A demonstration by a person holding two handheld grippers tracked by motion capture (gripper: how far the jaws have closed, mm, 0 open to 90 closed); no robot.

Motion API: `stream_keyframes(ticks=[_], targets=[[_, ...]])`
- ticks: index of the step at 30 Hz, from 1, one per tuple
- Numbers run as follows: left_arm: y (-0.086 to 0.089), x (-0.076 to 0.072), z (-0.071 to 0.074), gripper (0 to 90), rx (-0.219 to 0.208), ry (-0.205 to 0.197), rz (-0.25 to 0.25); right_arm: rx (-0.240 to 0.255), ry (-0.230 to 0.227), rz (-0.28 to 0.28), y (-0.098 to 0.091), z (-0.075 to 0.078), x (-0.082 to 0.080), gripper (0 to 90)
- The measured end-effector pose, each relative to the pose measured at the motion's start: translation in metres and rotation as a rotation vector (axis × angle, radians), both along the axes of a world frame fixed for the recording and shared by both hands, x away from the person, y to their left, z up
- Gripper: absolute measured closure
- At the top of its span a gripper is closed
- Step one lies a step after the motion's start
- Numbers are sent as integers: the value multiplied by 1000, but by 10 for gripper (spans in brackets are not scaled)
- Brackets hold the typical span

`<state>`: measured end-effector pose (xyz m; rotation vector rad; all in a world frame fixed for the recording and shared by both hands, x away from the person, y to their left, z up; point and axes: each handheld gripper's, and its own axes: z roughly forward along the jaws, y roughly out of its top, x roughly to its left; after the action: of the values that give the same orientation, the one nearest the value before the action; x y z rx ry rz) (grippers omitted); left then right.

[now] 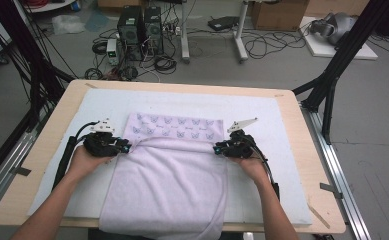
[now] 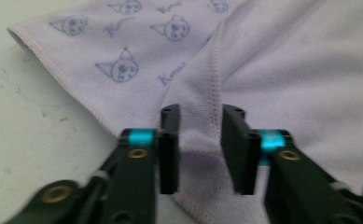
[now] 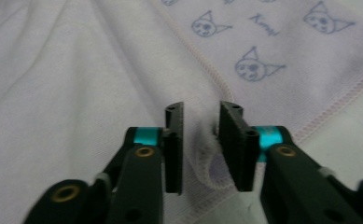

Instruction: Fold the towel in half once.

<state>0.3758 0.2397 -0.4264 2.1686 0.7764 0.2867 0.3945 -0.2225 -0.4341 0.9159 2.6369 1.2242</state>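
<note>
2 hand-held grippers sit at opposite side edges of a lilac towel (image 1: 167, 185) spread on the pale mat (image 1: 277, 150) that covers the wooden worktop (image 1: 57, 117). The towel's near end hangs over the front edge of the worktop, and its far end is folded back so that a strip printed with small blue cat-face figures (with a short word beside each) faces up.

In the high view the left gripper (image 1: 124, 148) lies at the towel's left edge, right where the folded strip meets the plain cloth, and the right gripper (image 1: 217, 148) lies at the matching spot on the right edge. Each is held low, close to the mat, by a bare hand.

The left gripper view shows its 2 black fingers (image 2: 169, 149) narrowly apart, with the stitched hem of the towel bunched up between them. Cloth fills the gap, though whether the pads truly press it I cannot tell.

The right gripper view shows much the same: fingers (image 3: 173, 149) a little apart, a puckered fold of the hemmed edge standing in the gap, the printed strip beyond it and bare mat at the lower right.
</note>
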Motion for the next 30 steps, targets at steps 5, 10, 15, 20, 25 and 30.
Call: stream_keyframes(ticks=[5, 10, 15, 20, 25, 30], targets=[[1, -3, 4, 896, 2, -24, -5, 29, -1, 22, -2, 4, -4, 839], [7, -7, 11, 896, -20, -40, 1, 58, -13, 23, -6, 11, -8, 844], [15, -15, 19, 897, -45, -63, 12, 69, -44, 35, -10, 19, -17, 848], [8, -16, 14, 736, -49, -35, -5, 61, -42, 39, -9, 20, -19, 847], [-4, -7, 1, 576, -36, -3, 16, 18, -17, 56, -1, 10, -13, 827], [-13, 0, -9, 599, 28, 7, 35, 27, 12, 36, 1, 2, -7, 737]])
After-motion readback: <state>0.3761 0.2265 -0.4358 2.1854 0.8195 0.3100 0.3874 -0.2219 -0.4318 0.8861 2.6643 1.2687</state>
